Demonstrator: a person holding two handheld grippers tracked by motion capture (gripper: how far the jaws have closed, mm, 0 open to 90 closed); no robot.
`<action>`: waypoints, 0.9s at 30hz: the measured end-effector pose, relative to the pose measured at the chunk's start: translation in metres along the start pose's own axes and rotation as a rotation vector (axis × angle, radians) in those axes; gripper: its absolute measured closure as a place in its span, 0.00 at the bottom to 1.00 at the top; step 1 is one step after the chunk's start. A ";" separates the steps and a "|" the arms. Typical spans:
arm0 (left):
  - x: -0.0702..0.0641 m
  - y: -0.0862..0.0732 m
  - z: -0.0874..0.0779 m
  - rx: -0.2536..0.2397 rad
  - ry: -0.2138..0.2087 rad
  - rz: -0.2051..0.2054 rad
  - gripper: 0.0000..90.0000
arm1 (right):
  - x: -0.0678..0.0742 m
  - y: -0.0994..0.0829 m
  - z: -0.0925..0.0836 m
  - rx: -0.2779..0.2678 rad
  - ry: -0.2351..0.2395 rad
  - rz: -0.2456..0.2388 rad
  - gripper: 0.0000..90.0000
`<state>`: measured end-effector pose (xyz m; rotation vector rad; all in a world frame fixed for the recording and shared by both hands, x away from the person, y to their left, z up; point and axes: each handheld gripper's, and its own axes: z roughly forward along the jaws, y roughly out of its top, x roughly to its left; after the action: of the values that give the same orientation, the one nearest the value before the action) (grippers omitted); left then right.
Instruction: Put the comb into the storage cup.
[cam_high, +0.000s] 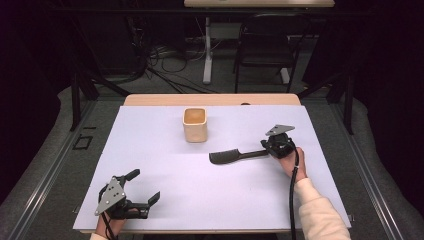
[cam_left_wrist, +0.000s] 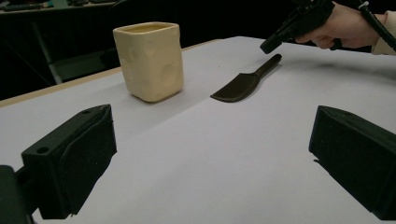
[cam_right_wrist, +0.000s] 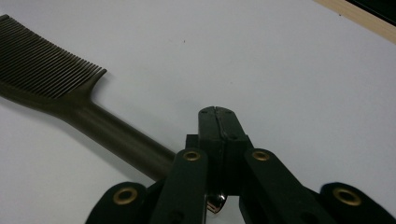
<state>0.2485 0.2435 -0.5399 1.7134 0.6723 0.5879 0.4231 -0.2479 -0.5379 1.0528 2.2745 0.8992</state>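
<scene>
Comb (cam_high: 235, 156) is the thing in hand: a dark, long-handled comb lying flat on the table (cam_high: 165, 200), right of centre in the high view, its teeth end toward the middle of the frame and its handle running right to the right gripper (cam_high: 269, 145). The pale sheet covering the table gives it a plain, bare surface to lie on. A cream cup (cam_high: 194, 124) stands upright above and left of the comb, apart from it, its mouth open to the camera; it looks like the likely place for the comb to go. In the lower left of the high view the left gripper (cam_high: 145, 186) rests on the table with its jaws spread wide and nothing between them, seemingly parked out of the way. In the right gripper view the jaws are pressed together, with the comb's handle passing beneath them at the lower centre of the frame. The linkage hides the handle's end, so whether the pads actually pinch it is hard to make out.
</scene>
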 end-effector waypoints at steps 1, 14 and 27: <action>0.000 0.000 0.000 0.000 0.001 0.001 0.01 | 0.000 0.000 0.001 0.005 -0.002 -0.007 1.00; 0.000 0.000 -0.001 -0.001 0.008 0.000 0.01 | 0.001 -0.001 0.003 0.056 -0.003 -0.017 1.00; 0.000 0.000 -0.001 -0.001 0.007 0.000 0.01 | 0.002 -0.002 0.003 0.103 -0.001 -0.017 1.00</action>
<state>0.2478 0.2443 -0.5394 1.7110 0.6765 0.5941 0.4232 -0.2460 -0.5417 1.0758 2.3469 0.7823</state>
